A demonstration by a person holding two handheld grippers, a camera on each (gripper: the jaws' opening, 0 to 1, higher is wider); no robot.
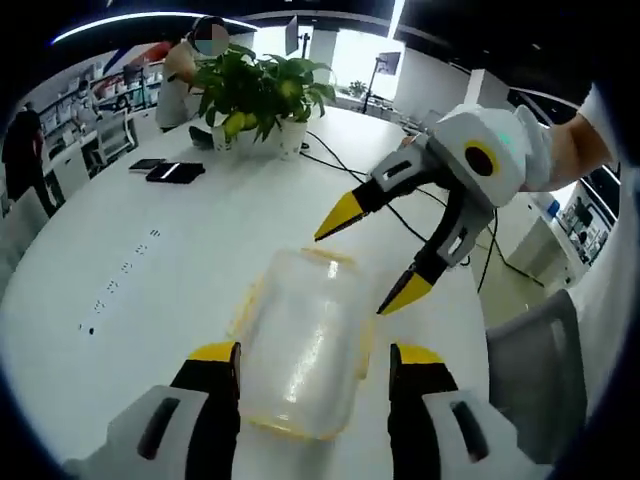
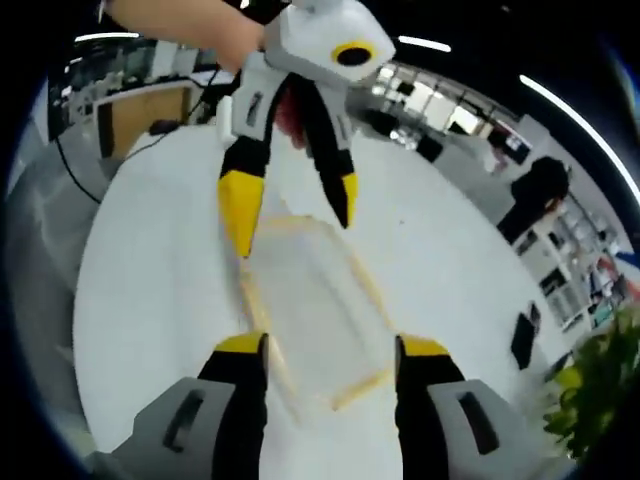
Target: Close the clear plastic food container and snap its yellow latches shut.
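Note:
A clear plastic food container [image 1: 300, 345] with yellow trim lies on the white table [image 1: 150, 280]. My left gripper [image 1: 315, 355] is open, its yellow-tipped jaws standing on either side of the container's near end. My right gripper [image 1: 372, 255] comes in from the right, open, its tips just above the container's far end. In the right gripper view the container [image 2: 315, 310] sits between the open jaws of my right gripper [image 2: 330, 347], and my left gripper [image 2: 293, 208] straddles the opposite end. Whether the latches are snapped down I cannot make out.
A potted plant [image 1: 260, 90] and dark flat devices [image 1: 175, 172] stand at the table's far side, where a person [image 1: 185, 70] sits. A black cable [image 1: 400, 215] runs across the table behind the right gripper. A grey chair [image 1: 530, 370] stands at the right edge.

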